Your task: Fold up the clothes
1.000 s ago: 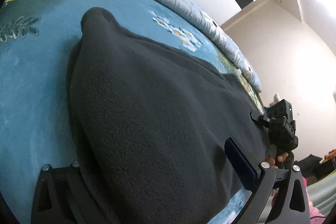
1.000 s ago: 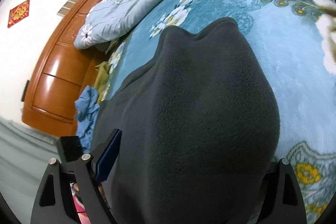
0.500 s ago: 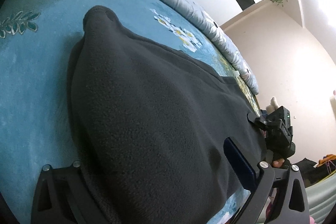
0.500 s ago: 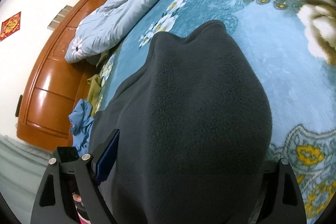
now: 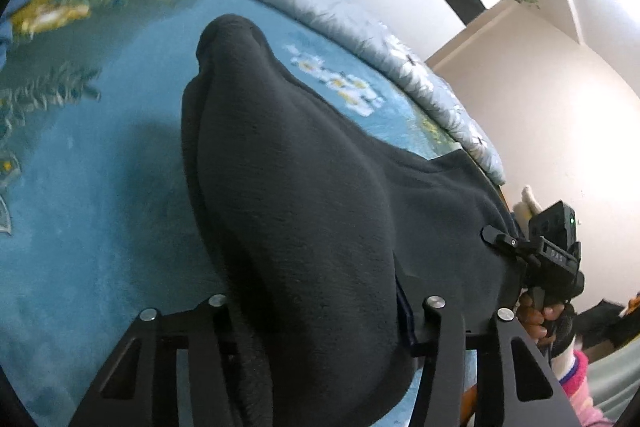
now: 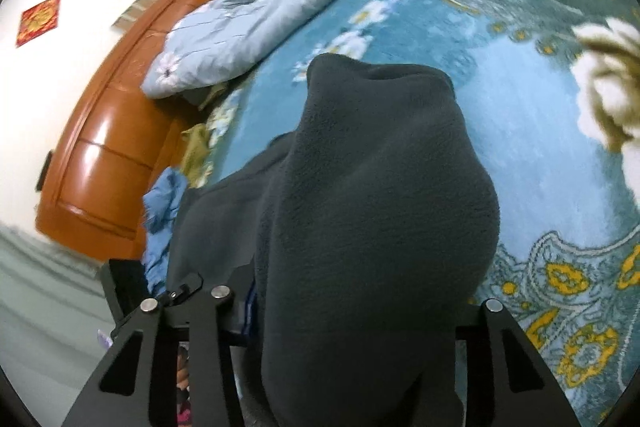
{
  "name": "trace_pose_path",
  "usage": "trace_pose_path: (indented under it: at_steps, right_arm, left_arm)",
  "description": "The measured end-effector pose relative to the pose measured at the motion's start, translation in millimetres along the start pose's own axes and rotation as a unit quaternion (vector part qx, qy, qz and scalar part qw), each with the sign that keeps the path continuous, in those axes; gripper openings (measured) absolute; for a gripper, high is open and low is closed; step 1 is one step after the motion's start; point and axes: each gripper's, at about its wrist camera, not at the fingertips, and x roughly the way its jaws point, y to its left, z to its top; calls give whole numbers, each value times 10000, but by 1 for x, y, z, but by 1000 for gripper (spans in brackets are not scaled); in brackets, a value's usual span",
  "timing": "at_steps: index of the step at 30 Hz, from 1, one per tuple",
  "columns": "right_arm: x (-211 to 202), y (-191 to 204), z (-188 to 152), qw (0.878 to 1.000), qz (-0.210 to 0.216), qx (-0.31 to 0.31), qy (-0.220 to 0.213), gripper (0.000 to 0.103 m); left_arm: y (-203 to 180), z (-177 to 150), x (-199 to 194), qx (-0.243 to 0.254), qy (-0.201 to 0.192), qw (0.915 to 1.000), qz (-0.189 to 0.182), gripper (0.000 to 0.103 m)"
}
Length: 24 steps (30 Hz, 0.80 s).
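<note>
Risk: thick dark grey fleece garment [image 5: 304, 211] bunched between my jaws may slip out one side as I lift, since only near hem is caught; uneven pull would skew fold; far end may drag on blue floral blanket [image 5: 100, 195].

My left gripper [image 5: 320, 311] half-open, jaws closing, fleece between them; my right gripper [image 6: 352, 303] likewise closing around fleece; garment lies mid-bed, near edge raised.

A dark grey fleece garment [image 5: 320, 211] is lying on the blue floral bedspread [image 5: 100, 187] — its near edge bunching into thick folds, its far end tapering to a rounded, puckered tip.
</note>
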Motion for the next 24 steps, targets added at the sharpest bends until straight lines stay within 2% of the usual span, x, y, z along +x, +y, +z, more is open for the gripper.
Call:
trace_pose_path:
  at_steps: [5,14,18,21,24]
  right_arm:
    - [-27,18,-2,9990,151,-427,71,42]
    - [-93,14,-3,9952,798,-539,-169,41]
    - [-144,20,7,9905,944,-859,-515,41]
    - [-191,19,16,9862,978,-1028,-849,41]
    - [-256,9,29,9814,891,-1050,-1337,41]
  left_arm:
    - [-36,1,-25,390,-157,9989,-191,53]
    - [-120,24,-48,968,-370,9932,-523,53]
    - [-178,47,-52,1388,-449,9870,-677,53]
    - [-233,66,-47,1737,-536,9790,-921,53]
    - [-298,81,-31,2105,-566,9682,-1231,53]
